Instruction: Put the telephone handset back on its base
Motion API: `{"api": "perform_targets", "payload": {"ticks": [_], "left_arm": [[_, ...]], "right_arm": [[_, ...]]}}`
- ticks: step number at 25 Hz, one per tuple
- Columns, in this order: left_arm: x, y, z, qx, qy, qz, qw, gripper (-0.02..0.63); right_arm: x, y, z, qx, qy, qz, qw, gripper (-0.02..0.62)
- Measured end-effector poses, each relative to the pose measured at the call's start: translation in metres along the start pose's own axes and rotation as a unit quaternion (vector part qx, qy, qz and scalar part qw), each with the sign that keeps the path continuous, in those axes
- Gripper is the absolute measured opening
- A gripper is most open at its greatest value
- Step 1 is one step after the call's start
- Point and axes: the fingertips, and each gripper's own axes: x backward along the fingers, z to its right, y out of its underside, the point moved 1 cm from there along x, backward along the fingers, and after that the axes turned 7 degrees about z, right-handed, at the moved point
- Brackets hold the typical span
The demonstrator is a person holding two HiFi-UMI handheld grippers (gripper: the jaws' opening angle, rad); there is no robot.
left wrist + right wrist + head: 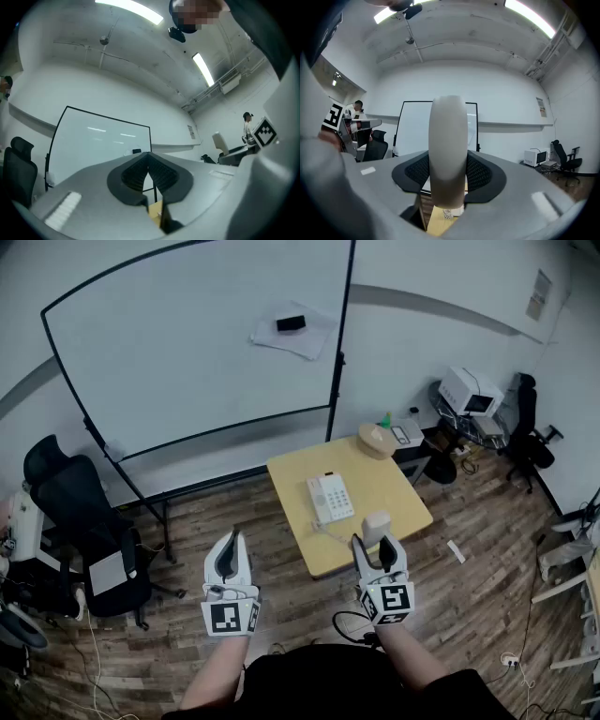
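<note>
The white telephone base (330,498) lies on a small yellow table (394,486) in the head view, its cradle side bare. My right gripper (379,546) is shut on the beige handset (376,527), held upright over the table's near edge. In the right gripper view the handset (448,150) stands between the black pads (482,172) and fills the middle; its coiled cord (448,213) hangs below. My left gripper (229,557) hovers over the wooden floor to the left of the table, jaws together and holding nothing. Its pads (161,174) meet in the left gripper view.
A large whiteboard (202,348) on a stand stands behind the table. A black office chair (89,521) is at the left. A side table with a straw hat (377,439) and a bottle sits at the back right. Cables lie on the wooden floor (487,549).
</note>
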Motion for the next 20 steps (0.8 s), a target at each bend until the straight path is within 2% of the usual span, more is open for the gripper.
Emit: {"api": "perform_targets", "payload": {"ticks": [12, 20], "left_arm": [[-0.007, 0.006, 0.018, -0.009, -0.001, -0.002, 1.0, 0.0], [-0.024, 0.013, 0.03, -0.025, -0.02, -0.004, 0.9995, 0.0]], "right_arm": [[-0.007, 0.011, 0.011, -0.019, -0.018, -0.001, 1.0, 0.221], [-0.026, 0.013, 0.032, -0.022, -0.042, 0.011, 0.999, 0.221]]}}
